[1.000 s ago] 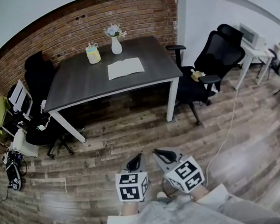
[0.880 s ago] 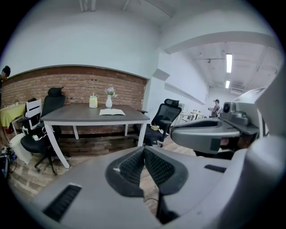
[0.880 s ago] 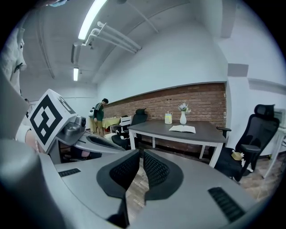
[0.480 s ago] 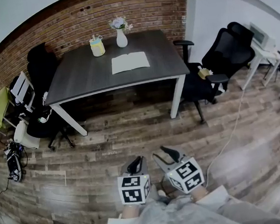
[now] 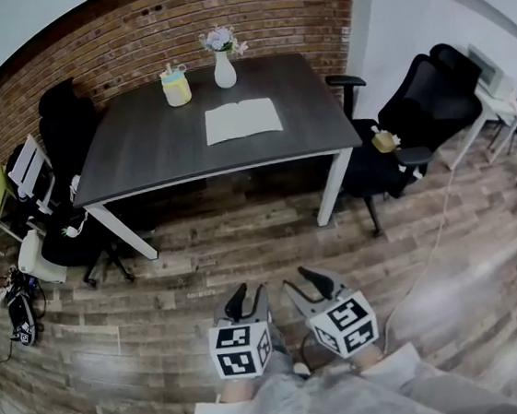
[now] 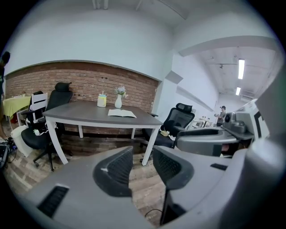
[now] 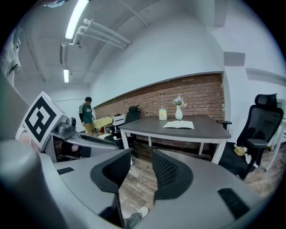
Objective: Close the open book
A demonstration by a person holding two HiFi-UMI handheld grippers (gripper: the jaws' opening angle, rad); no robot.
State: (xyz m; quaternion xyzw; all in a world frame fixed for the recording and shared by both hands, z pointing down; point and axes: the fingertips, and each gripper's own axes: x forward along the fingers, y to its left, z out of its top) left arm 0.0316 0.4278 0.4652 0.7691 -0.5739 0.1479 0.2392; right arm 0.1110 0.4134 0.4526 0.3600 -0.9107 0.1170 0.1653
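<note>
Fingers (image 6: 114, 172) of my left gripper (image 5: 250, 295) and right gripper (image 5: 300, 282) just opening, empty, I am judging the book (image 5: 242, 121) light, floppy, best taken by a cover edge.

My right gripper (image 7: 140, 155), jaws just opened and standing apart with only wood floor (image 7: 134, 179) showing between them, faces a dark table (image 7: 210, 129) before a brick wall (image 7: 196, 96). An open book (image 7: 179, 125) lies flat on it, near a white vase (image 7: 178, 114) and a yellow cup (image 7: 162, 115). A person (image 7: 86, 116) stands at far left.
</note>
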